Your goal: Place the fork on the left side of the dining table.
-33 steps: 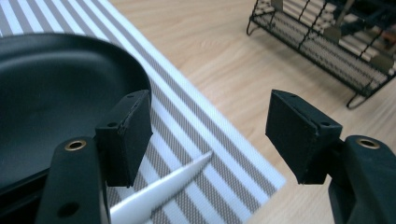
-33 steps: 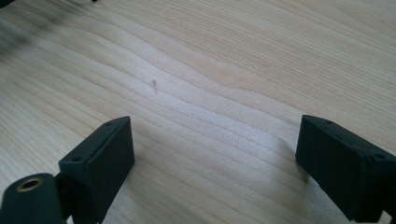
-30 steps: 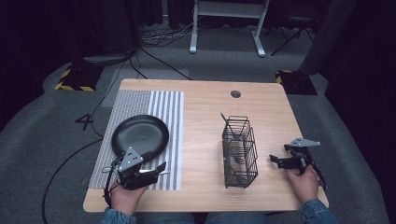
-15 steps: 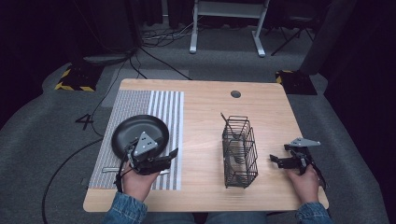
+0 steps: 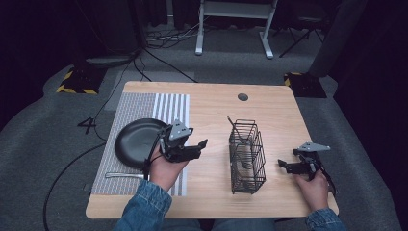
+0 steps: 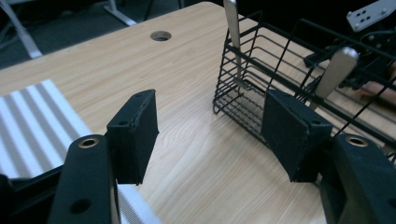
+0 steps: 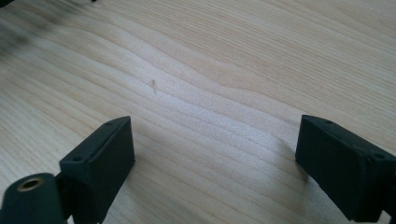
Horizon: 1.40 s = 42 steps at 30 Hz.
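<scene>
My left gripper [image 5: 198,145] is held above the table between a black frying pan [image 5: 136,140] and a black wire basket [image 5: 247,155], pointing toward the basket. Its jaws stand open with nothing between them [image 6: 210,121]. In the left gripper view the basket [image 6: 280,74] holds metal cutlery, with one handle [image 6: 232,28] upright and another [image 6: 338,65] leaning. My right gripper [image 5: 285,166] rests low near the table's right front, right of the basket. It is open over bare wood [image 7: 212,154].
The pan lies on a grey striped mat [image 5: 168,106] at the left. A metal utensil [image 5: 122,175] lies on the mat in front of the pan. A round cable hole [image 5: 243,96] sits near the far edge of the wooden table [image 5: 211,110].
My left gripper has moved from the mat's front edge to the right and forward, past the pan toward the basket. The right gripper has stayed put.
</scene>
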Each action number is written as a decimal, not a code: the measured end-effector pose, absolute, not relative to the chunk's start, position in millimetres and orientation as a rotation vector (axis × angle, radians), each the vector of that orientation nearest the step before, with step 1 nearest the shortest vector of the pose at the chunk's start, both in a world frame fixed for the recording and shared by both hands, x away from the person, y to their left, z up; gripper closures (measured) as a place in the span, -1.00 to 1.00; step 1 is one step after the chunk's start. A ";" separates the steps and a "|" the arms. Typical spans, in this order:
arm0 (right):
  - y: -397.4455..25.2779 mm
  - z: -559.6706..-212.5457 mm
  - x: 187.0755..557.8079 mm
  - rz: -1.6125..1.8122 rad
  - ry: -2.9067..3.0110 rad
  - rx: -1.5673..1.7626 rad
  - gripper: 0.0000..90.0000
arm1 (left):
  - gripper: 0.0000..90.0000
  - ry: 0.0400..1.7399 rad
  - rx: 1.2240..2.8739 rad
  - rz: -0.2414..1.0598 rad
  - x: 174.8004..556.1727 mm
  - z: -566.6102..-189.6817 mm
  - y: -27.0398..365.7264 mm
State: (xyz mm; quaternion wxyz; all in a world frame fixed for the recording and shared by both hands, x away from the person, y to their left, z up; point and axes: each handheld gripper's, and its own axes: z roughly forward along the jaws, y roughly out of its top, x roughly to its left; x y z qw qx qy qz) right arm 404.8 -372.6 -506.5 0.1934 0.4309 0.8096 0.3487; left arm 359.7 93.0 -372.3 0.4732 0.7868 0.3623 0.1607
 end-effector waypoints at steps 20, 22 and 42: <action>-373.1 -506.4 406.0 0.977 2.258 1.219 -0.71 | -0.11 0.850 1.916 0.214 414.6 -371.6 48.6; -373.1 -506.4 406.0 0.978 2.258 1.219 -0.71 | -0.11 0.849 1.908 0.202 418.6 -372.9 44.4; -373.2 -506.4 405.9 0.977 2.257 1.220 -0.71 | 0.32 0.842 1.885 0.201 434.8 -381.9 17.4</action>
